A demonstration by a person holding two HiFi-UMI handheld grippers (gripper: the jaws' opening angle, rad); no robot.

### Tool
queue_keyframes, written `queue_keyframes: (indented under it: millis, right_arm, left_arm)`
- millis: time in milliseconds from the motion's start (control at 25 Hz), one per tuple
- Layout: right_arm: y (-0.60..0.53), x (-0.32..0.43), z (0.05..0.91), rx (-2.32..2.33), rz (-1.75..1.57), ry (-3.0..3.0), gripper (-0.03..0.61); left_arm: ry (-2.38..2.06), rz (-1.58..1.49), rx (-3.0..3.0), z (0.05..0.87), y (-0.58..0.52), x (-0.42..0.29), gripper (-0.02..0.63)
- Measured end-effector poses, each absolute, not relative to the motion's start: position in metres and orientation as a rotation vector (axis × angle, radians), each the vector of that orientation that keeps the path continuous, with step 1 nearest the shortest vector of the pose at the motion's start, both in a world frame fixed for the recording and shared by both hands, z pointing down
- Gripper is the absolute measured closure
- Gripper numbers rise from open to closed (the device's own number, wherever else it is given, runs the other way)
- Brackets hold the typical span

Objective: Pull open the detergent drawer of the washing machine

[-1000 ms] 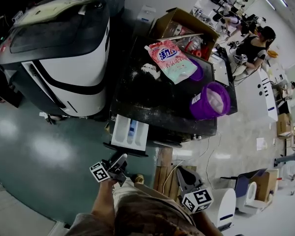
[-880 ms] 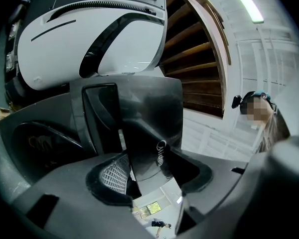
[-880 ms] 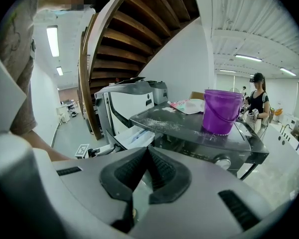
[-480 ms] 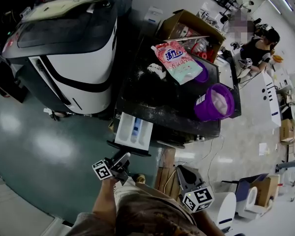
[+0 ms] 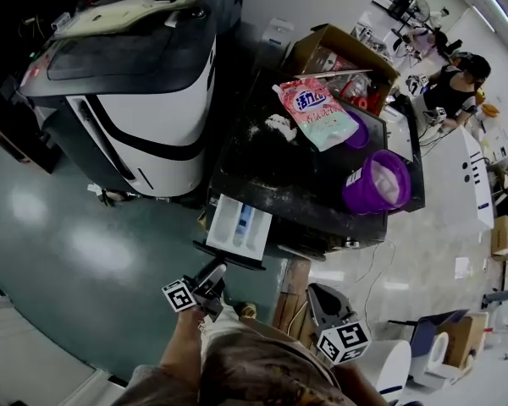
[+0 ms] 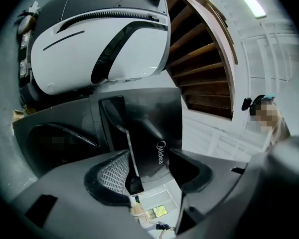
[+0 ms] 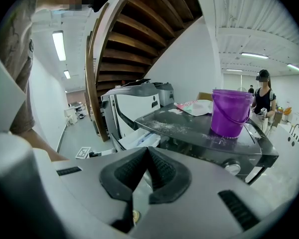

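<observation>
At mid-frame, the drawer point(image 5: 240, 227) stood pulled out of the washer point(image 5: 298, 194), unchanged from a second before; the left gripper point(image 5: 212, 272) hung near its front, jaws parted and empty, the right gripper point(image 5: 317, 293) clenched on nothing, so the pull seemed done.
</observation>
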State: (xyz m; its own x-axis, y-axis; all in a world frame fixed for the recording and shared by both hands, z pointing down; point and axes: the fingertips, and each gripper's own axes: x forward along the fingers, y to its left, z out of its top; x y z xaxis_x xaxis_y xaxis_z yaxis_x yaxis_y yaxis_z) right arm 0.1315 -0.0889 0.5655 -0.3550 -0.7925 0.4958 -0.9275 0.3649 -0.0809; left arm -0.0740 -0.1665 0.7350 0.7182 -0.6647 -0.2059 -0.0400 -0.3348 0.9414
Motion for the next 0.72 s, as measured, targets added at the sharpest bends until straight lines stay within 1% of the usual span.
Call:
queue_keyframes:
  millis: [360,720]
  right_arm:
    - [-0.106,0.123,0.562,1.490,0.519,-2.359,0.574]
    - [-0.130,0.120,0.550,1.534,0.515,-2.464,0.574]
  left_arm:
    - [-0.614,-0.640,1.920,0.687,-0.159,-0.100,0.359]
    - [-0.762,-0.495,2.054,0.600,-0.175,-0.113,0.360]
